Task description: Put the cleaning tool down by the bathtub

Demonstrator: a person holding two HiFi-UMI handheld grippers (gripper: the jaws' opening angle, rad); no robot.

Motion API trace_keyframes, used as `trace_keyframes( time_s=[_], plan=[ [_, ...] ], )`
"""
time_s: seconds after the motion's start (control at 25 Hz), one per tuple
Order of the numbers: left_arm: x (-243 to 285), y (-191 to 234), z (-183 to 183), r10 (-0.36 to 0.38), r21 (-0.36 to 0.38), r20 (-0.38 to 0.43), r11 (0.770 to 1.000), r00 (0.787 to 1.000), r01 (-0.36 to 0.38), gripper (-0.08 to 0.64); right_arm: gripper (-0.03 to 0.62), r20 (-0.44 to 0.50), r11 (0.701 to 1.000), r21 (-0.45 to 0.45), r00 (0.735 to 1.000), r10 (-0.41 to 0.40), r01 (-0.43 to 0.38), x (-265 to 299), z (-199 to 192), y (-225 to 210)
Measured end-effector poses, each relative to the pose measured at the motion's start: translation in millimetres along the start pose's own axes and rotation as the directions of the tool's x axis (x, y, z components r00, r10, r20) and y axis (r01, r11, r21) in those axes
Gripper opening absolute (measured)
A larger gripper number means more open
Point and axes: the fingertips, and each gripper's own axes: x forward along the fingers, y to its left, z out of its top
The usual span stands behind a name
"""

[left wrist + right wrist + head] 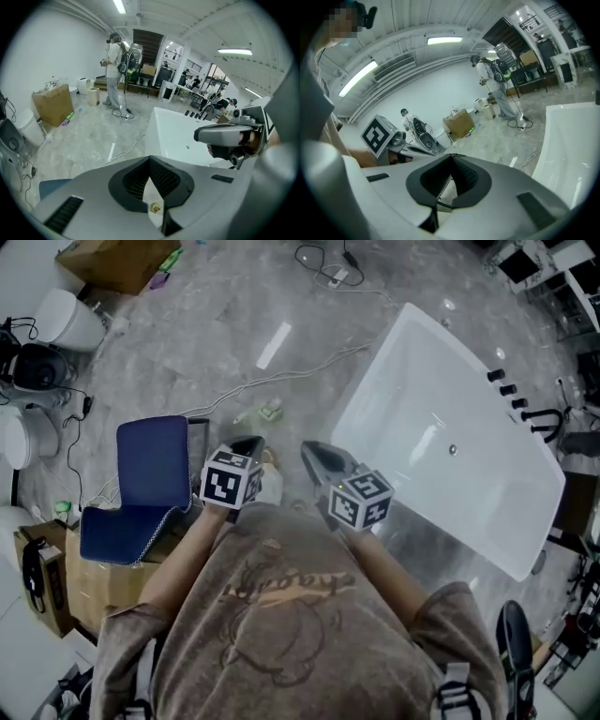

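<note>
The white bathtub [441, 399] stands empty on the grey floor at the right, and also shows as the tub [171, 133] and the tub [574, 140] in the two gripper views. A small green and white object [269, 411] lies on the floor off the tub's near left corner; I cannot tell what it is. My left gripper [250, 442] is shut with nothing between its jaws, as the left gripper [149, 160] shows close up. My right gripper [310, 449] is held beside it, and the right gripper [451, 157] is likewise shut and empty. Both are held high in front of my chest.
A blue chair [148, 479] stands at my left, with cardboard boxes [66, 587] beside it. White toilets [67, 320] line the far left. Cables [300, 367] trail across the floor toward the tub. A person [114, 70] with a backpack stands far off.
</note>
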Motion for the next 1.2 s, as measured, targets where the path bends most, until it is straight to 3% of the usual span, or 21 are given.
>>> trace_keyframes(
  time_s=[0.36, 0.56, 0.96, 1.2],
  plan=[
    [-65, -41, 15, -0.071, 0.062, 0.171, 0.996, 0.983, 0.061, 0.006, 0.000, 0.067, 0.987, -0.157, 0.997, 0.030, -0.019, -57, 16, 43],
    [-98, -59, 22, -0.134, 0.120, 0.287, 0.987, 0.949, 0.103, 0.006, -0.002, 0.138, 0.985, -0.172, 0.990, 0.043, -0.018, -81, 29, 64],
    [-153, -78, 45, -0.168, 0.182, 0.440, 0.979, 0.882, 0.096, 0.006, -0.002, 0.227, 0.972, -0.236, 0.972, 0.064, -0.009, -115, 47, 98],
    [-166, -78, 53, -0.162, 0.176, 0.483, 0.981, 0.861, 0.085, 0.006, -0.002, 0.269, 0.966, -0.258, 0.960, 0.080, -0.008, -127, 60, 104]
  ],
)
